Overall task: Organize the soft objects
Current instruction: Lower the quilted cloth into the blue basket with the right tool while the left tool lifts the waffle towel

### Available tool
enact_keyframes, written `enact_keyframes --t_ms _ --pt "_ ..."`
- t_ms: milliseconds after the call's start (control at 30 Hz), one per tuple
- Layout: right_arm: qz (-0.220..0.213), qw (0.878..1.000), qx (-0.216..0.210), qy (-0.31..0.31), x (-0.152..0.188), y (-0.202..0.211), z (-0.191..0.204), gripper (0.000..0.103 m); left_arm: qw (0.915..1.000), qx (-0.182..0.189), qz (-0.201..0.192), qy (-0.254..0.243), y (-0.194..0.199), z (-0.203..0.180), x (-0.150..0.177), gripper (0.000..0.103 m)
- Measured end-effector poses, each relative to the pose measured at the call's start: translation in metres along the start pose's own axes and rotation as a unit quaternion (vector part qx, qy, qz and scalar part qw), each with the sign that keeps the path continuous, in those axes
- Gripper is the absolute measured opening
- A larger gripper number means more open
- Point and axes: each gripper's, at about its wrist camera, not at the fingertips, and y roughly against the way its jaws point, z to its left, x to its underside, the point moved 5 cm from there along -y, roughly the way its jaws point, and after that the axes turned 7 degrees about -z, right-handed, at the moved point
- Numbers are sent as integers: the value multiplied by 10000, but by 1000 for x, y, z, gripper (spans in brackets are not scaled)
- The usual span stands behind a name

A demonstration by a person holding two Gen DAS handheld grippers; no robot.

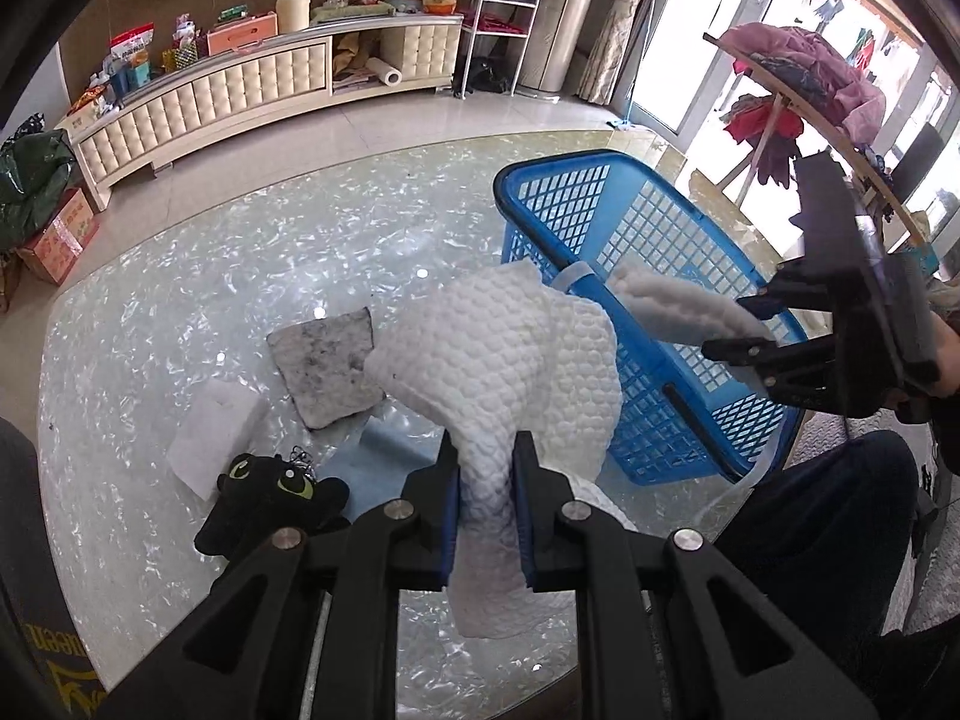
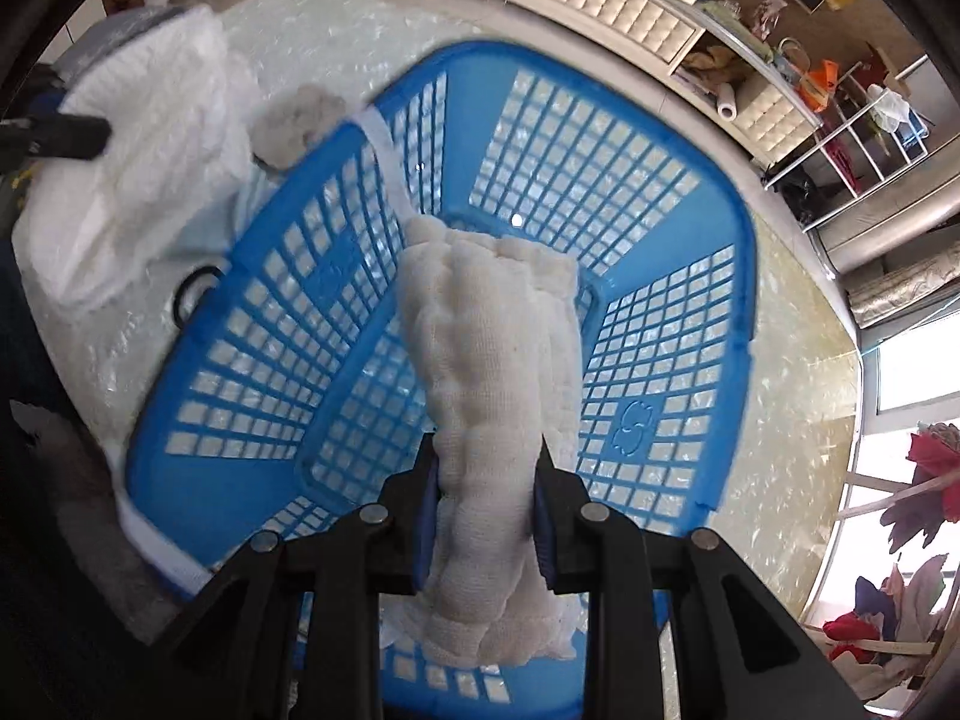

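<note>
Left wrist view: the left gripper [image 1: 485,501] has its jaws clenched on a white quilted cloth [image 1: 504,360], which hides part of the grey pad [image 1: 327,369] and the basket [image 1: 648,324] wall. A black plush [image 1: 270,501] is cut off behind the gripper. On the right, the right gripper [image 1: 741,327] reaches over the basket on the worktop [image 1: 180,300].

Right wrist view: steeply downward, jaws grasping a cream towel [image 2: 489,360] hanging into the basket; edges blurred
</note>
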Motion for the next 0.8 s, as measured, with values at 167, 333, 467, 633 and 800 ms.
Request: enact_keyframes --t_ms 167,333,467,633,800 --pt "250 9992 -192 255 1 -19 7 25 10000 -45 81 -29 -6 0 -1 14" --pt "358 9986 -315 212 -1 -30 9 25 9998 -94 176 -46 -10 3 0 14" --pt "430 9981 -445 73 -3 -39 12 25 9997 -96 228 -89 -12 3 1 14" --pt "506 9972 -520 167 2 -50 32 25 9996 -106 245 -70 -14 4 0 14" --pt "588 9969 -461 240 -5 -56 37 25 9995 -93 276 -106 -16 3 1 14"
